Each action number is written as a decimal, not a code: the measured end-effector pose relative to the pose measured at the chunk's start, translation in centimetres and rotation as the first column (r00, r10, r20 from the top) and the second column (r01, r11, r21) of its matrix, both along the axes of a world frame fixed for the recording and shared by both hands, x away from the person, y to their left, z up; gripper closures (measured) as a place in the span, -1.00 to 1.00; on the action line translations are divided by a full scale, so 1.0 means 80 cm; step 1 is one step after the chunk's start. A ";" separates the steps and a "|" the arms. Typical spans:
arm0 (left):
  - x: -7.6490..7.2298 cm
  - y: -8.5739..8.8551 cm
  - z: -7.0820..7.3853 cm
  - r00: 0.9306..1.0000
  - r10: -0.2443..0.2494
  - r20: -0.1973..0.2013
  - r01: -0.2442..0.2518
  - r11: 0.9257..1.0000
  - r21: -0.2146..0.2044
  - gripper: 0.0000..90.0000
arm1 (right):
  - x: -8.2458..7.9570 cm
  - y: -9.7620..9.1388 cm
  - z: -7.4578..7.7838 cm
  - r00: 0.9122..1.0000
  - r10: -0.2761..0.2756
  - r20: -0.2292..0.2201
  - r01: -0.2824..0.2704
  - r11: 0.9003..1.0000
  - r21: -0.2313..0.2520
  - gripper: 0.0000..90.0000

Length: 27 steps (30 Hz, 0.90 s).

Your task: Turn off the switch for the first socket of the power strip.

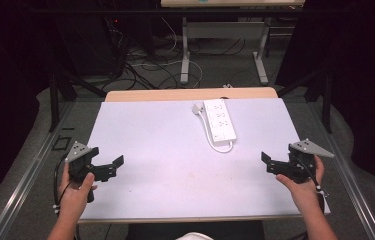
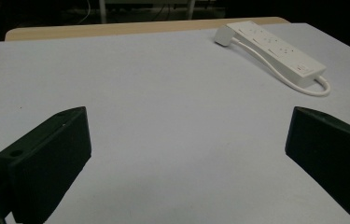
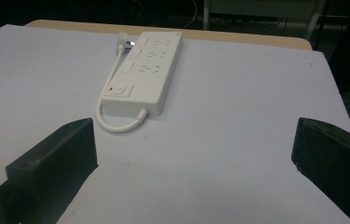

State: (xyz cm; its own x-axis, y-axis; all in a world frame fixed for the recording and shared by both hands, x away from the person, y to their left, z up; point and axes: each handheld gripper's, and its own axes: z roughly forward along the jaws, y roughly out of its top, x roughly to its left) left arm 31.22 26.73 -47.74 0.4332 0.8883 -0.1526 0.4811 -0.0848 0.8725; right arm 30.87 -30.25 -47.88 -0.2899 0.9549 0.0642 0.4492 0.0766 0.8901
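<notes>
Now, the scene line by line, clock directions read from the high view with the table's middle as the dial's centre:

Table: a white sheet (image 1: 165, 150) covers the top; a wooden edge (image 1: 190, 94) shows at 12 o'clock.

Power strip: the white power strip (image 1: 220, 119) lies flat at about 1 o'clock, long axis running toward 12; its short cable (image 1: 223, 146) loops at the near end and its plug (image 1: 198, 108) rests just beside its far left corner.

Left gripper: the left gripper (image 1: 112, 166) sits at 8 o'clock in the person's left hand (image 1: 76, 192); jaws wide apart, nothing between them, well apart from the strip.

Right gripper: the right gripper (image 1: 271, 163) sits at 4 o'clock in the right hand (image 1: 305, 187); jaws spread wide, empty, pointing toward the strip.
</notes>
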 end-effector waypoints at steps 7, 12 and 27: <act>-0.002 -0.003 0.000 1.000 -0.003 -0.004 0.003 1.000 0.007 -0.99 | 0.003 0.010 -0.004 1.000 -0.001 0.009 0.001 0.999 -0.038 -0.90; -0.005 -0.002 0.001 1.000 0.001 -0.016 -0.001 1.000 0.008 -0.99 | 0.007 0.018 -0.006 1.000 0.025 -0.013 -0.026 0.998 -0.060 -0.89; -0.008 0.000 0.005 1.000 0.011 -0.020 -0.011 1.000 0.004 -0.99 | 0.037 0.041 0.024 0.993 0.111 -0.045 -0.114 0.991 -0.067 -0.64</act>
State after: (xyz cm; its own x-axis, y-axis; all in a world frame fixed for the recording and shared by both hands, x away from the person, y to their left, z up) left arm 30.59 26.73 -47.37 0.4206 0.8934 -0.1579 0.4991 -0.0826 0.8626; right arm 33.83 -26.94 -45.96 -0.3940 0.9190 0.0131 0.4705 0.1894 0.8618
